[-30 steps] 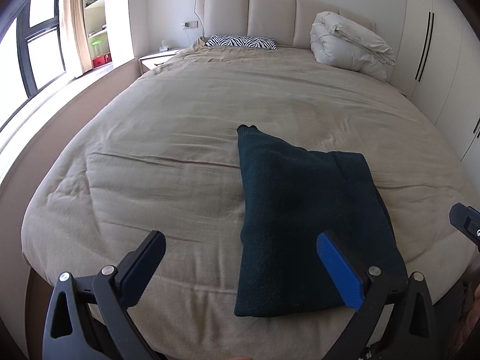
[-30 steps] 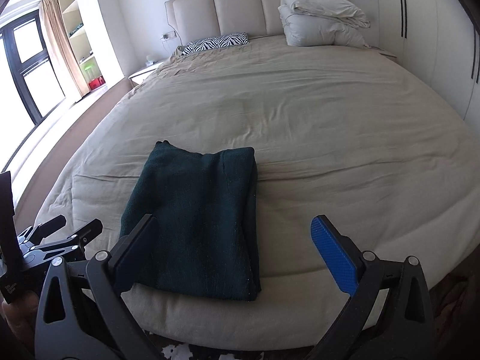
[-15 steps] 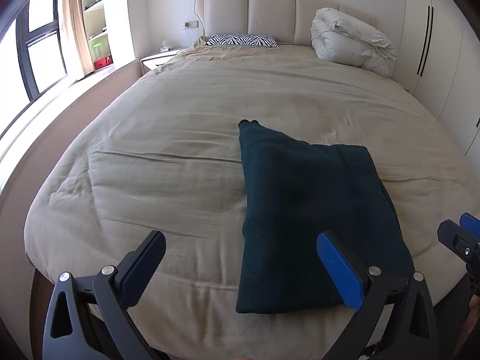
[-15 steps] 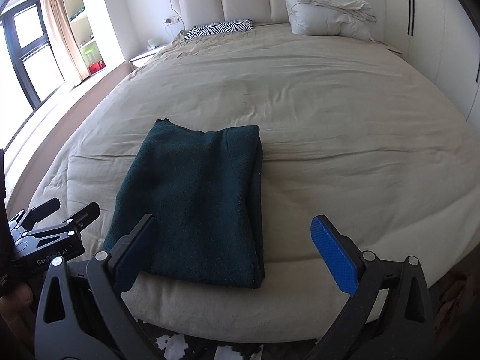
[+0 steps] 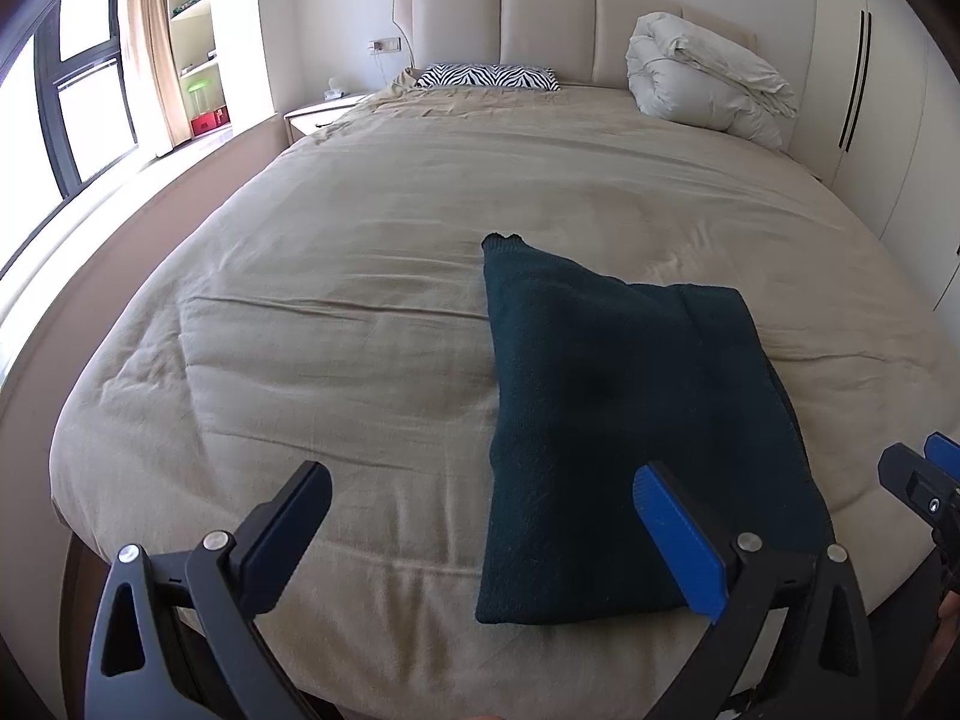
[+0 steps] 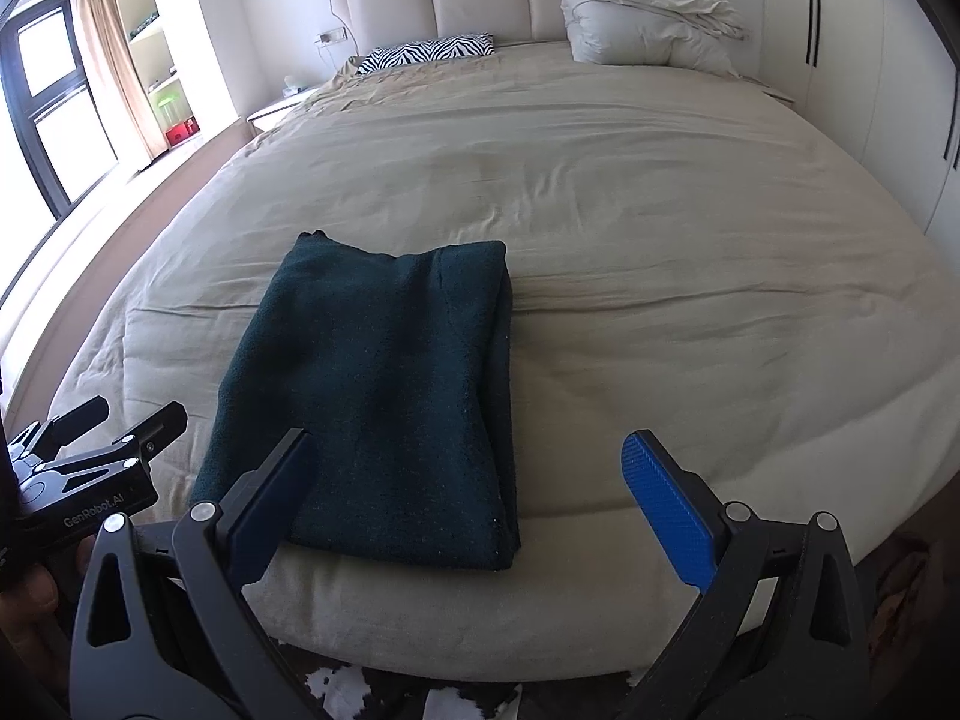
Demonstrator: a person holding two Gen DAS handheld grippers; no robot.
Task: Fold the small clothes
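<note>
a: where is the garment point(image 5: 630, 420)?

b: it lies folded lengthwise near the foot edge of the bed point(image 5: 336, 276), one far corner poking out past the rest.

a: and the tools?

b: the left gripper point(image 5: 480, 534) and the right gripper point(image 6: 468, 498) both hang spread wide and empty, above the near hem, touching nothing.

a: so the next fold?

b: likely near hem up to the far edge. each one should pinch all layers at a near corner, lift level, lay it over squarely, and tuck that stray corner in.
</note>
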